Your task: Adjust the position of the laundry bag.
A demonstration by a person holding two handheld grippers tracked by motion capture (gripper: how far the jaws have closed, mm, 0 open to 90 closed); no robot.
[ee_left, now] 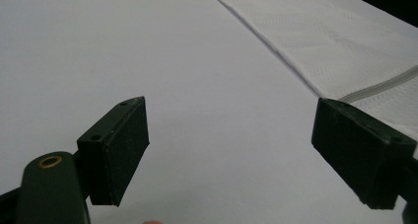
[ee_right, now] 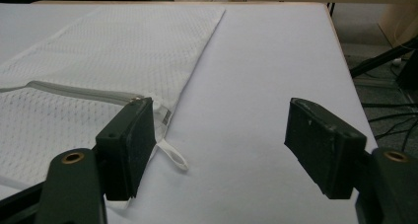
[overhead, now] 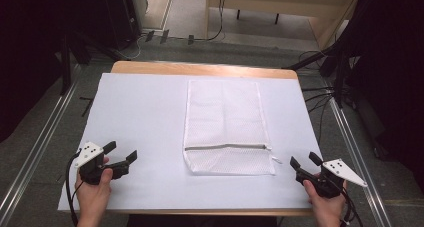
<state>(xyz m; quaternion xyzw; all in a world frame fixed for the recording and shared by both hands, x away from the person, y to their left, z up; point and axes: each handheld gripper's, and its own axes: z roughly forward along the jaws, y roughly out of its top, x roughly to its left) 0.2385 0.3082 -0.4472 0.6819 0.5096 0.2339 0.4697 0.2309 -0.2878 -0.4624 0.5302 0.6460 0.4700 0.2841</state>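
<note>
We see a white mesh bag (overhead: 226,127) lying flat on a white surface (overhead: 140,112).
Our left gripper (overhead: 121,153) and right gripper (overhead: 304,160), jaws wide and holding nothing, sit near us on either side of the bag's zipper (overhead: 225,147).

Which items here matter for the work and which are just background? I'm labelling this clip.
In play:
flat white mesh laundry bag with grey zipper and white pull loop
left tool, open
right tool, open

Background:
white sheet on the wooden table
black cables on the floor
</note>
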